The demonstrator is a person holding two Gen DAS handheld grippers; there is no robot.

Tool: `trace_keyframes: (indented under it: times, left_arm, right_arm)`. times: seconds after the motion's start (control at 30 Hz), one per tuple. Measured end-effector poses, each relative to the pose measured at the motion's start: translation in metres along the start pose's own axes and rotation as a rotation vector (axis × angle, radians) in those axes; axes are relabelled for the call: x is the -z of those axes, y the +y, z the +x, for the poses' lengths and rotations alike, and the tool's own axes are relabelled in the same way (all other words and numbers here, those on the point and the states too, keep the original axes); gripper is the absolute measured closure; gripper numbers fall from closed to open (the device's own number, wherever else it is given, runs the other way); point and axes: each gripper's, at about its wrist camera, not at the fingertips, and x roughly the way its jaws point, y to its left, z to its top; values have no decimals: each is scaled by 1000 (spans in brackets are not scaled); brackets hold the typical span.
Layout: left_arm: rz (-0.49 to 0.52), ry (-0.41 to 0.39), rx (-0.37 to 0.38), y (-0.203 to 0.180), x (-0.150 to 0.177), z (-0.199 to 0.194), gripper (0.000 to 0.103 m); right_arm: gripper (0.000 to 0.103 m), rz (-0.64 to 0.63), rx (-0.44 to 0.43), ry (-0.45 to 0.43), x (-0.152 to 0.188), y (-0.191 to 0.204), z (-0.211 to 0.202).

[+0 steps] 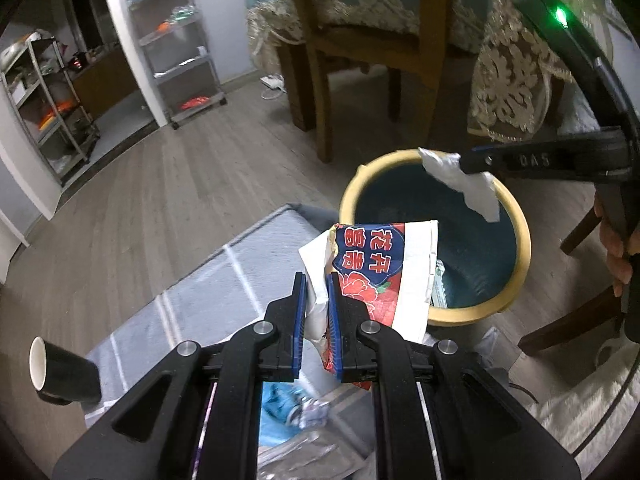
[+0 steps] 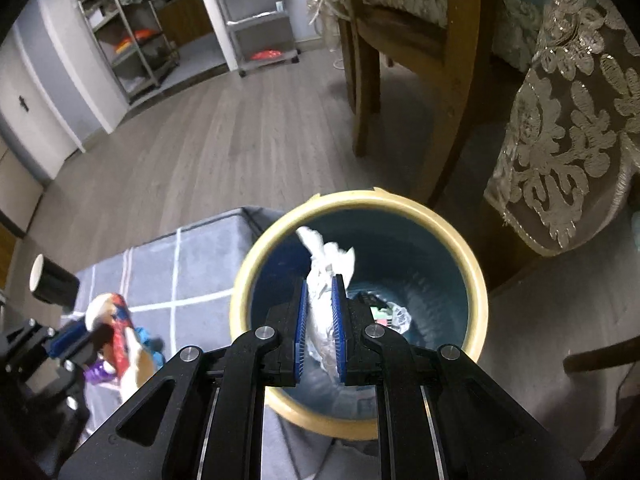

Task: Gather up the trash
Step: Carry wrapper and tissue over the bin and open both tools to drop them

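My left gripper (image 1: 317,280) is shut on a red, blue and white printed wrapper (image 1: 380,268) and holds it just left of the bin's near rim. My right gripper (image 2: 321,282) is shut on a crumpled white tissue (image 2: 330,262) and holds it over the open mouth of the round teal bin with a yellow rim (image 2: 478,280). In the left wrist view the right gripper (image 1: 472,164) holds the tissue (image 1: 464,184) above the bin (image 1: 520,248). In the right wrist view the left gripper (image 2: 86,334) holds the wrapper (image 2: 122,336). Some trash (image 2: 390,314) lies at the bin's bottom.
A grey checked low table (image 1: 208,292) stands left of the bin, with a black paper cup (image 1: 60,372), a blue scrap (image 1: 280,404) and clear plastic (image 1: 304,456) on it. Wooden chairs (image 1: 360,60), a lace-covered table (image 2: 580,120) and metal shelves (image 1: 180,48) stand behind.
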Motion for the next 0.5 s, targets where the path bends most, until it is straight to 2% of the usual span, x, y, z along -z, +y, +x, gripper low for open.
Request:
trace_keyframes:
  times: [0.17,0.5]
  left_arm:
    - [11,27,13,-19,-9,23,93]
    - [6,71,70,-45,-19,63,93]
  right_arm:
    - [90,24,-24,15,-2,-8,7]
    - [89,194,-43,80,2,-41,27]
